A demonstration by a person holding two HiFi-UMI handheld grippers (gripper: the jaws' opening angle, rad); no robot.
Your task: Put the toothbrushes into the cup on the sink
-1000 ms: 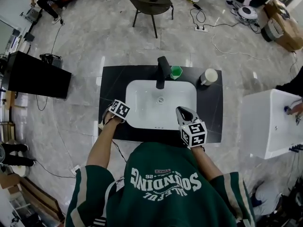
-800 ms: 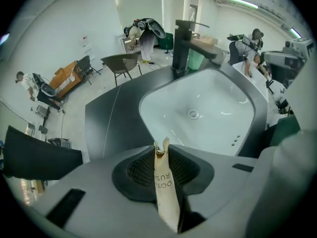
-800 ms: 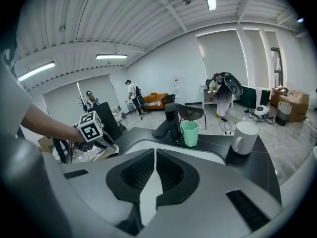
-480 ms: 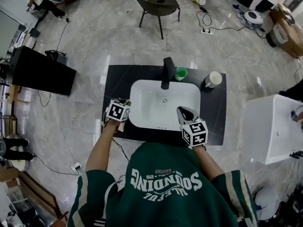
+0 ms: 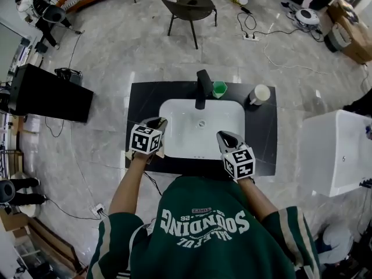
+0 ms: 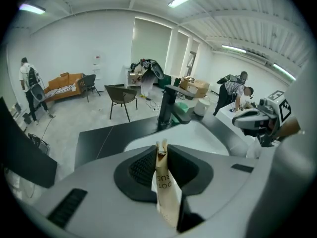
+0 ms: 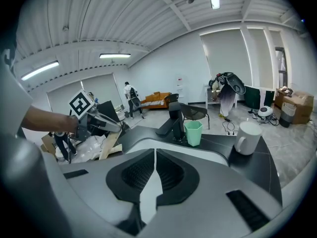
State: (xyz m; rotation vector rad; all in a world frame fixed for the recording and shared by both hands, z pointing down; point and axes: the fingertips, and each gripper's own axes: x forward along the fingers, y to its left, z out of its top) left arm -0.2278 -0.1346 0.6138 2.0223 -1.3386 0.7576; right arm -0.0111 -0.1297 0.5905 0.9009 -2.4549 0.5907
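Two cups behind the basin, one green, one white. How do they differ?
The green cup is faceted, has no handle and stands right beside the faucet; the white mug is round, has a handle and stands further right, apart from it. The white mug also looks larger than the green cup. Both stand upright on the black counter.
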